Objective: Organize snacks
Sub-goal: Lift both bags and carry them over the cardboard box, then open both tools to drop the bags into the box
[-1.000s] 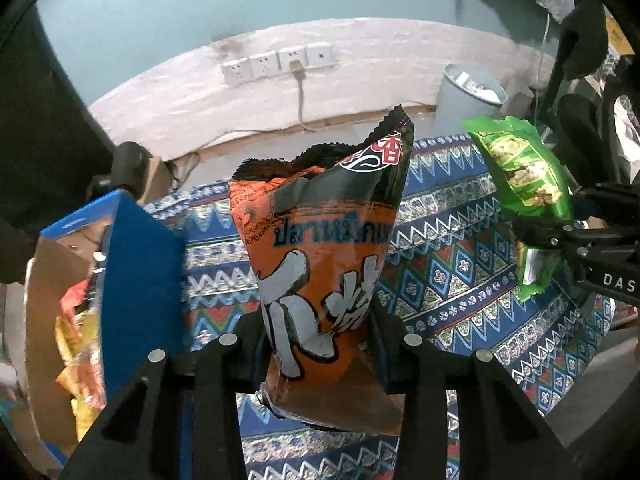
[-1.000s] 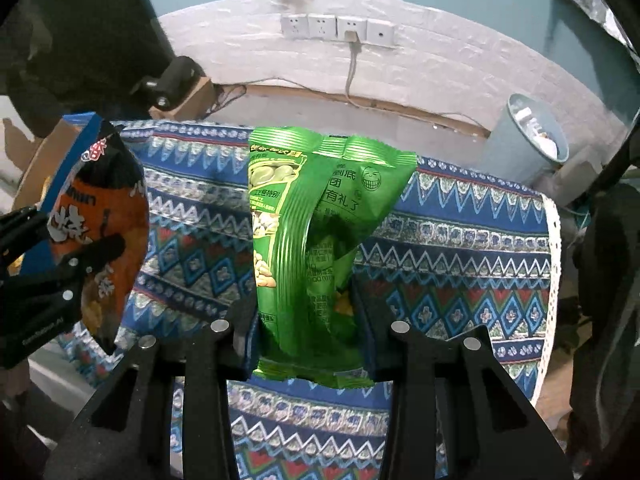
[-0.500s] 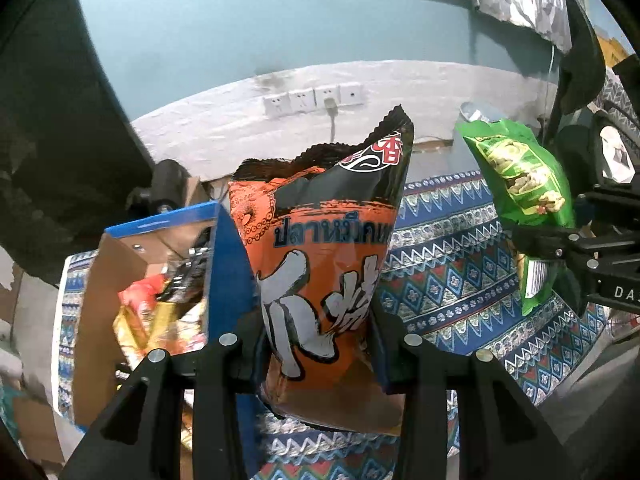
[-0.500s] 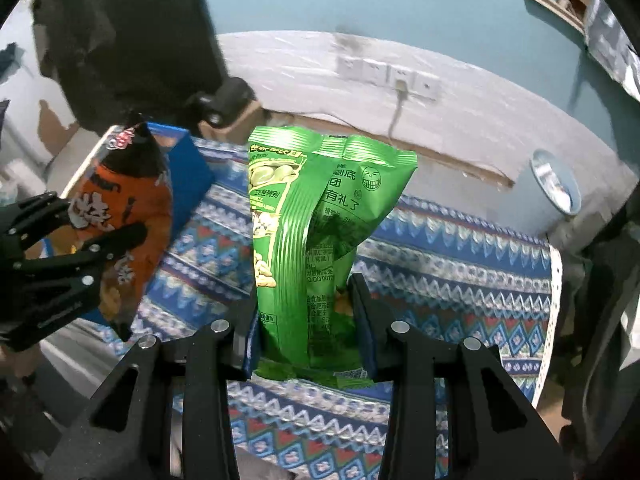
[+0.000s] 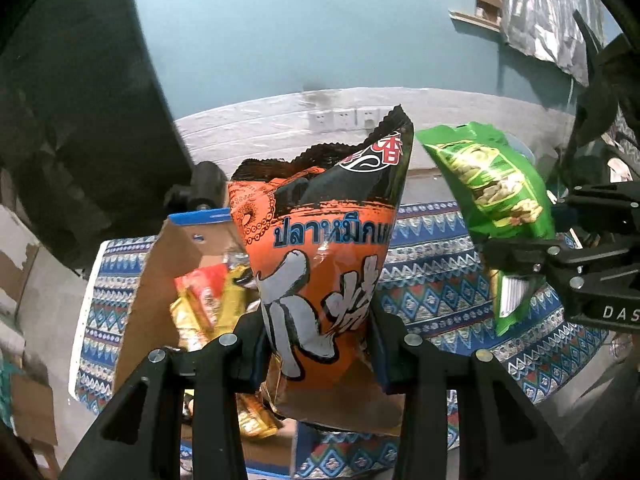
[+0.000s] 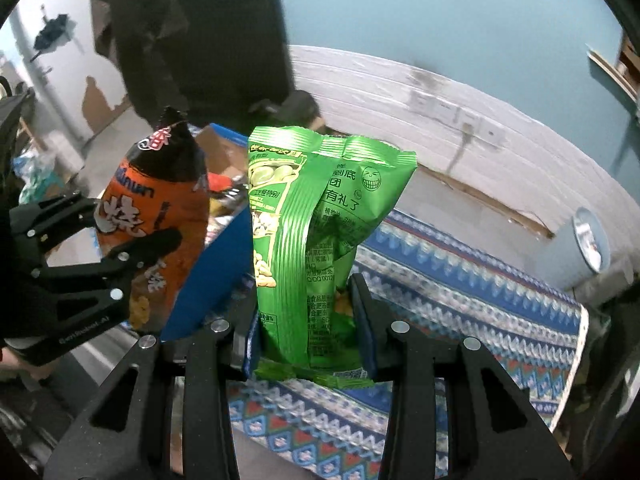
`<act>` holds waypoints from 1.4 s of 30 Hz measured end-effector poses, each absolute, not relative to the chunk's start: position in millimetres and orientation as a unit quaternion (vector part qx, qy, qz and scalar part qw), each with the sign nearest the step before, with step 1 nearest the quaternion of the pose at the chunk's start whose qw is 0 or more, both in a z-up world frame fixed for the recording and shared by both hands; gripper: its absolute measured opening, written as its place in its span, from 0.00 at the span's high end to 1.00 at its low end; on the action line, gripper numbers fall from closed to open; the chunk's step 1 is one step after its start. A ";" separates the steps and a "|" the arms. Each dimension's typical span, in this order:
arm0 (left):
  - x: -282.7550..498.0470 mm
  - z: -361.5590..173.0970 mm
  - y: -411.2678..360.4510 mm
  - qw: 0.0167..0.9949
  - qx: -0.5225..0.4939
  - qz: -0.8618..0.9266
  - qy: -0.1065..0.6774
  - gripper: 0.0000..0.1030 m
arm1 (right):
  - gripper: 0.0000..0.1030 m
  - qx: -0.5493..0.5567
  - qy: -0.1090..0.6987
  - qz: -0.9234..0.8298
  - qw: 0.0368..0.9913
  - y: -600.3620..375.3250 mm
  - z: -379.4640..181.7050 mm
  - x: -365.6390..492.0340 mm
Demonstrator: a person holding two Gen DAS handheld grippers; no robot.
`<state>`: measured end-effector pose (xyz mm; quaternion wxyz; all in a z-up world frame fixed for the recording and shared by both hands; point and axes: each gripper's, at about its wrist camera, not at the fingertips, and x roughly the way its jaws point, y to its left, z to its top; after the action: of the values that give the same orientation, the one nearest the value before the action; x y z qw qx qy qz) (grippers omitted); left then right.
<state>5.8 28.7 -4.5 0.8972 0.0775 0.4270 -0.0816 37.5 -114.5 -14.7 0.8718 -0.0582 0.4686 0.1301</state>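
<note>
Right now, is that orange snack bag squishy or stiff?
Probably squishy: the orange snack bag bulges above where the left gripper pinches it, and its top edge curls. It looks puffy and light, standing upright from one pinch. The shiny film might be slippery.

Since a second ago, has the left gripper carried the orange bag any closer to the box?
Yes. In the left wrist view the orange bag now overlaps the open box; earlier the box sat off at the left edge.
</note>
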 end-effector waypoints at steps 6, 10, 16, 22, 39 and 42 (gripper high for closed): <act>4.3 -3.8 57.2 0.902 0.072 -0.056 0.422 0.60 | 0.63 -0.069 0.468 0.154 0.868 -79.6 -16.5 52.9; 6.2 -5.5 77.9 0.902 0.055 -0.041 0.425 0.60 | 0.63 -0.073 0.471 0.167 0.863 -58.1 -20.4 65.5; 8.0 -12.7 104.0 0.900 0.035 -0.023 0.435 0.60 | 0.63 -0.086 0.480 0.185 0.853 -24.1 -29.4 80.8; 8.7 -22.2 126.3 0.897 0.033 0.005 0.440 0.60 | 0.63 -0.096 0.490 0.199 0.843 4.6 -39.6 94.7; 24.3 -46.7 168.7 0.881 0.003 0.067 0.469 0.57 | 0.52 -0.076 0.499 0.236 0.830 43.4 -57.2 127.2; 22.1 -43.0 169.2 0.882 0.012 0.073 0.465 0.46 | 0.50 -0.075 0.495 0.229 0.835 36.5 -51.9 125.0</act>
<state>22.1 169.2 -43.0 0.8823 0.0118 0.4647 0.0733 125.0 36.5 -51.9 0.8348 -0.0747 0.4948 0.2295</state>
